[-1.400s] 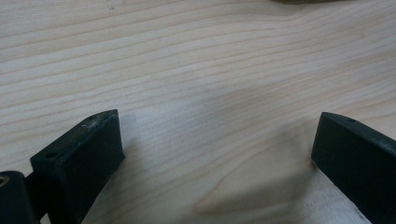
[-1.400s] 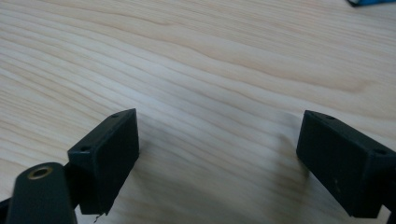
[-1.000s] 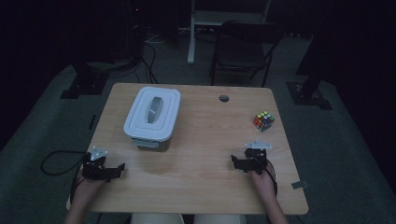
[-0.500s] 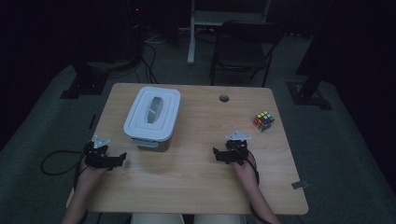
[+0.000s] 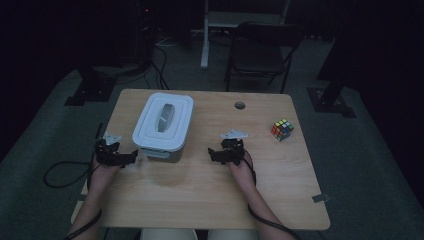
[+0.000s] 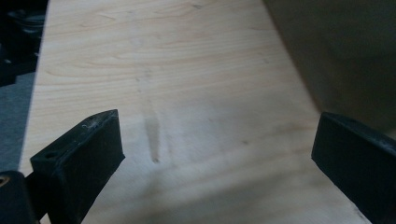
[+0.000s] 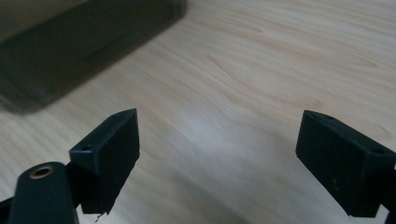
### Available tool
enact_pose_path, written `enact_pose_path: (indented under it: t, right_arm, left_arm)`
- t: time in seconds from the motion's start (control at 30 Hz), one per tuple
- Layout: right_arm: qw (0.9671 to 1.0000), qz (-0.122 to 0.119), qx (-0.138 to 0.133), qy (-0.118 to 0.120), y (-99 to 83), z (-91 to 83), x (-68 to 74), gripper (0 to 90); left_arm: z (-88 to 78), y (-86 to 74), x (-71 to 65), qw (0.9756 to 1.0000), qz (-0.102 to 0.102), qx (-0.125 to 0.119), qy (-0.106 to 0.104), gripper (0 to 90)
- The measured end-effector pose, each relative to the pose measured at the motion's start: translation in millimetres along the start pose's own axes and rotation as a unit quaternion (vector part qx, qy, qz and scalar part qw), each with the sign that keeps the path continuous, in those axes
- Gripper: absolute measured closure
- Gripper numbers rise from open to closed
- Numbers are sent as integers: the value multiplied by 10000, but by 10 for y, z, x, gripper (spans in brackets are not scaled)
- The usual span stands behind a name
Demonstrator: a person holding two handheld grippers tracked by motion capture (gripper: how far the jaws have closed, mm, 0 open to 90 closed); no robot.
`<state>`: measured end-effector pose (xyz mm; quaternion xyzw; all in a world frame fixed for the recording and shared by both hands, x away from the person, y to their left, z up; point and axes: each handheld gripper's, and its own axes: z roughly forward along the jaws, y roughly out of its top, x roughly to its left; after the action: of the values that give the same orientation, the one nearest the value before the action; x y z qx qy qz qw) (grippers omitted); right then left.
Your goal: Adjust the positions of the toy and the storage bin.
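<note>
- Storage box [image 5: 163, 126] with white lid [image 5: 165, 116] and grey base, standing on wooden desk [image 5: 200, 195], between the two hand-held grippers and slightly ahead of both.
- Left hand-held gripper [image 5: 125, 156] just beside the near left corner of the box, low over the desk, jaws pointing toward the box.
- Seen in the left gripper view: left hand-held gripper [image 6: 219, 163] wide open, nothing between the black jaws, bare wood grain below, dark box wall [image 6: 345, 56] rising just ahead of the right jaw.
- Right hand-held gripper [image 5: 214, 154] near the right side of the box but apart from it, low over the desk, jaws pointing toward the box.
- Seen in the right gripper view: right hand-held gripper [image 7: 219, 149] wide open and holding nothing, dark blurred base of the box [image 7: 84, 42] ahead and left of the jaws, pale desk [image 7: 280, 60] beneath.
- Forearms entering from the near edge of the desk, one hand on each hand-held gripper, cables trailing back.
- Multicoloured puzzle cube [image 5: 282, 129] on the desk, well apart to the right of the right hand-held gripper.
- Round cable hole [image 5: 240, 105] in the desk beyond the right hand-held gripper.
- Dark chair [image 5: 265, 50] on the floor past the far edge of the desk.
</note>
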<state>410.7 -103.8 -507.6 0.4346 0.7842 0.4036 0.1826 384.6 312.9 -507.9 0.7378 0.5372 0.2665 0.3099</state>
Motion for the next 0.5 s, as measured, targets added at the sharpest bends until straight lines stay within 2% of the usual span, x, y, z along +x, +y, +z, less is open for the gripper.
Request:
enact_pose_path:
  t: [0.13, 0.23, 0.33, 0.5]
  right_arm:
    - [10000, -3, -7, 23, 102, 100, 53, 135]
    - [10000, -6, -47, -2, 175, 174, 97, 135]
    - [10000, -42, -64, -26, 252, 272, 145, 135]
    - [10000, 28, -72, -24, 389, 431, 195, 135]
  left_arm:
    - [68, 31, 33, 9998, -156, -104, 29, 28]
    - [130, 69, 40, 9997, -108, -199, -36, 28]
    - [196, 130, 47, 9997, 23, -235, 57, 27]
    - [271, 289, 121, 9993, -29, -359, -72, 27]
